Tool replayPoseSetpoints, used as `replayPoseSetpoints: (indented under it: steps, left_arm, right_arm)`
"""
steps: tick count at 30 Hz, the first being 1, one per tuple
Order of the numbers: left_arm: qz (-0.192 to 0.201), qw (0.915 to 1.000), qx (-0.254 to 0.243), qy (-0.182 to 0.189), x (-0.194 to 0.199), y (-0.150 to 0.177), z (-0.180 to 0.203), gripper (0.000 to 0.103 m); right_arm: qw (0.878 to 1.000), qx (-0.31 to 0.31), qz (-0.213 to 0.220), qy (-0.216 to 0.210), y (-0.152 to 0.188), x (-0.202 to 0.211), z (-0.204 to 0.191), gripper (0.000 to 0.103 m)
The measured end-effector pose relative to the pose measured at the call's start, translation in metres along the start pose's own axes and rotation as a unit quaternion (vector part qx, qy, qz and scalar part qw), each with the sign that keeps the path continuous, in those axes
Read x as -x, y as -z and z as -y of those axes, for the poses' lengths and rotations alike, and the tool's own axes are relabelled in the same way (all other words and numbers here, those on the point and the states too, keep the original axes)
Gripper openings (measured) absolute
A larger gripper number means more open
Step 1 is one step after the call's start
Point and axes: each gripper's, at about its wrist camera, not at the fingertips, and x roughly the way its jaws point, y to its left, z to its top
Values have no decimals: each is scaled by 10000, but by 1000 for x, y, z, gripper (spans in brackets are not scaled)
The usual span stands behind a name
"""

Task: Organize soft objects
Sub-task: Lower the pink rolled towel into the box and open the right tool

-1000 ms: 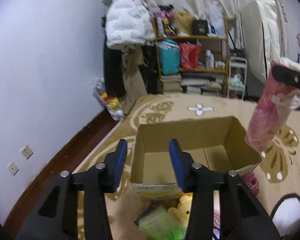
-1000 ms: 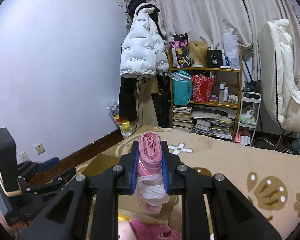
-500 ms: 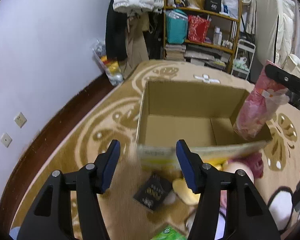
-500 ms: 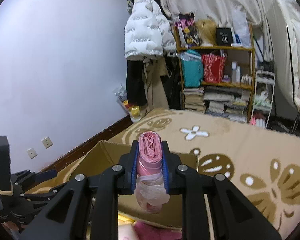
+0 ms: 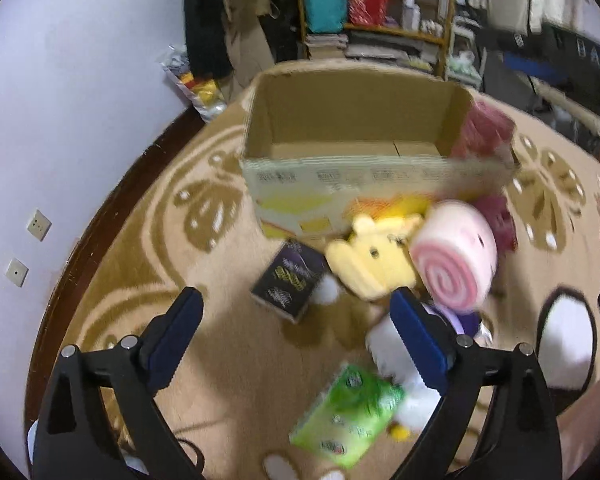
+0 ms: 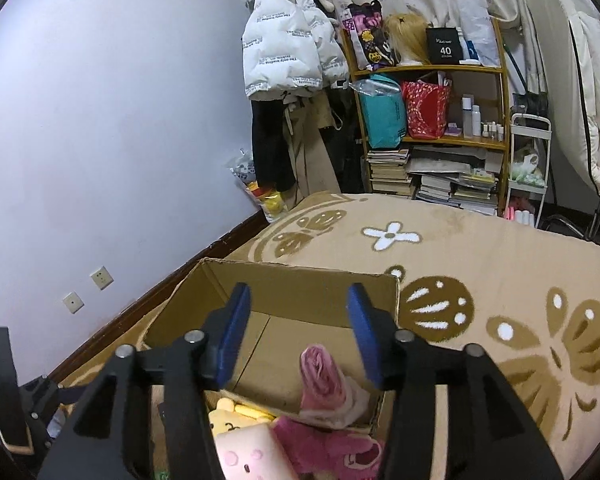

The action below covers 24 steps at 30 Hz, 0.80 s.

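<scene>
An open cardboard box stands on the rug. A pink bundle in a plastic bag lies in the box's near right corner. My right gripper is open and empty just above it. My left gripper is open and empty above the rug in front of the box. On the rug by the box lie a yellow plush, a pink swirl roll plush, a dark pink plush and a white plush.
A black packet and a green packet lie on the rug near the left gripper. A wall with sockets runs along the left. A full shelf and hanging coats stand at the back.
My right gripper has opened and let the pink bundle drop into the box. My left gripper has pulled back and tilted down toward the plush toys.
</scene>
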Motion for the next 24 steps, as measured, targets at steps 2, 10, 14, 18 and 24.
replayPoseSetpoints:
  steps: [2, 10, 14, 18, 24]
  left_arm:
    - [-180, 9997, -118, 95, -1, 7, 4, 95]
    - [-744, 9956, -501, 281, -11, 28, 18, 95]
    - [-919, 9944, -443, 264, -19, 34, 18, 95]
    - [-1114, 9928, -333, 281, -25, 36, 13, 95]
    - [-1441, 9886, -349, 269, -33, 44, 11, 94]
  right_arm:
    - [10000, -22, -62, 5, 1, 5, -2, 74]
    - [9997, -18, -239, 48, 11, 25, -7, 91]
    - [9994, -53, -346, 70, 18, 32, -7, 91]
    - [9989, -50, -437, 137, 25, 34, -7, 91]
    - [9981, -29, -588, 173, 36, 37, -10, 91]
